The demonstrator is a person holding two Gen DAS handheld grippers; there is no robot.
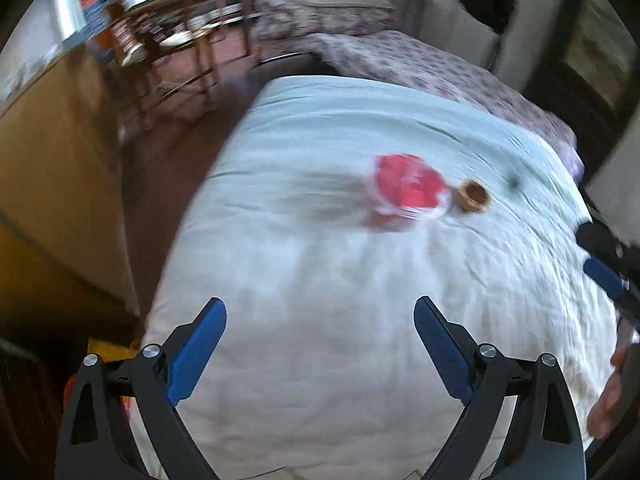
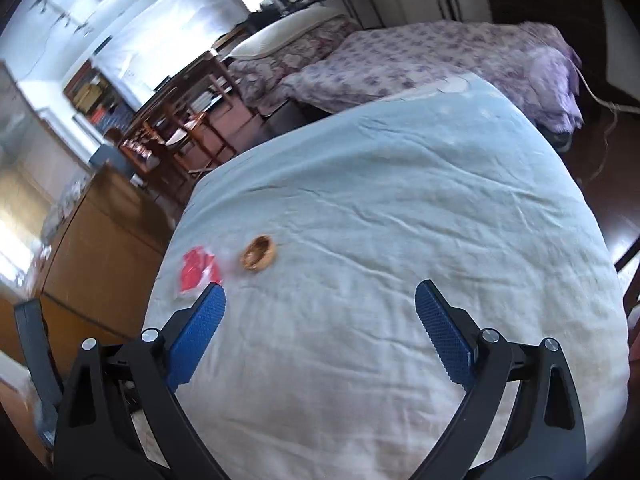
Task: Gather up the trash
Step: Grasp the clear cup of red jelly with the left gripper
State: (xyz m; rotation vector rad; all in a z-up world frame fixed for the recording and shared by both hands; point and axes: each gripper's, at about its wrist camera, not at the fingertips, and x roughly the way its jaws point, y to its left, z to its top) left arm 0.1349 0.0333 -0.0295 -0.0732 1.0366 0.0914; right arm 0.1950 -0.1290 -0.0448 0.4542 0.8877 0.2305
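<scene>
A red and clear plastic wrapper (image 1: 408, 190) lies on the pale blue bedsheet (image 1: 320, 280), blurred by motion. A small brown nutshell-like piece (image 1: 474, 196) lies just right of it. In the right wrist view the wrapper (image 2: 200, 270) and the brown piece (image 2: 258, 258) lie to the left, ahead of the left finger. My left gripper (image 1: 320, 320) is open and empty, above the sheet, short of the wrapper. My right gripper (image 2: 320, 304) is open and empty; it also shows at the right edge of the left wrist view (image 1: 608, 276).
A second bed with a purple floral cover (image 2: 440, 56) stands beyond. A wooden cabinet (image 2: 100, 240) is to the left of the bed, with wooden chairs and a table (image 2: 180, 120) behind it. Dark wooden floor (image 1: 168, 176) lies between them. A small dark spot (image 1: 514, 184) marks the sheet.
</scene>
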